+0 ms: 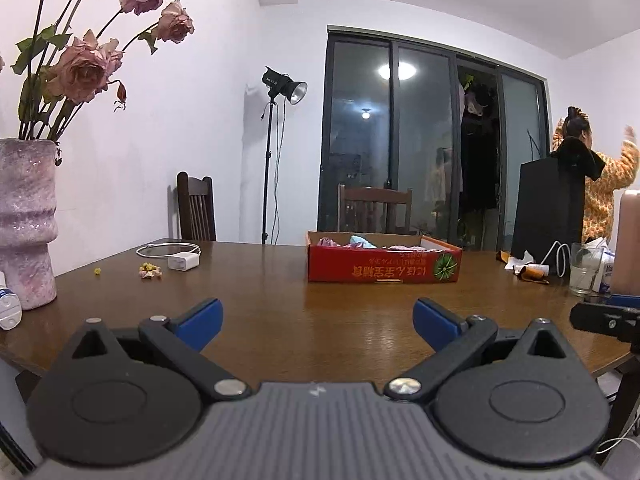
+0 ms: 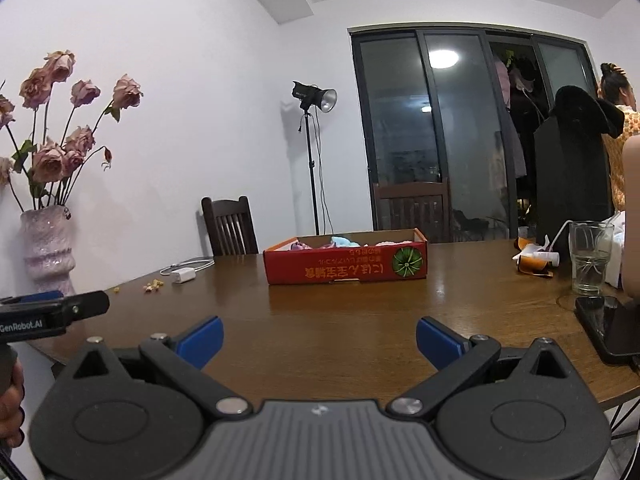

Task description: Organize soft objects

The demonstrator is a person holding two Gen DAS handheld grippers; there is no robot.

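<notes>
A shallow red cardboard box (image 1: 384,266) (image 2: 346,266) with a green melon print stands mid-table, holding several soft cloth items in pink, light blue and white (image 1: 362,242) (image 2: 340,242). My left gripper (image 1: 318,322) hovers open over the near table edge, well short of the box, nothing between its blue fingertips. My right gripper (image 2: 320,340) is open too, equally far back and empty. The left gripper's body (image 2: 52,312) shows at the left edge of the right wrist view, held by a hand (image 2: 10,412).
A pink vase of dried roses (image 1: 24,220) (image 2: 46,248) stands at the left. A white charger with cable (image 1: 182,260), fallen petals (image 1: 150,272), a drinking glass (image 2: 590,258), a phone (image 2: 608,328) and orange scraps (image 2: 534,264) lie about the wooden table (image 1: 320,300). A person (image 1: 600,180) stands at the right.
</notes>
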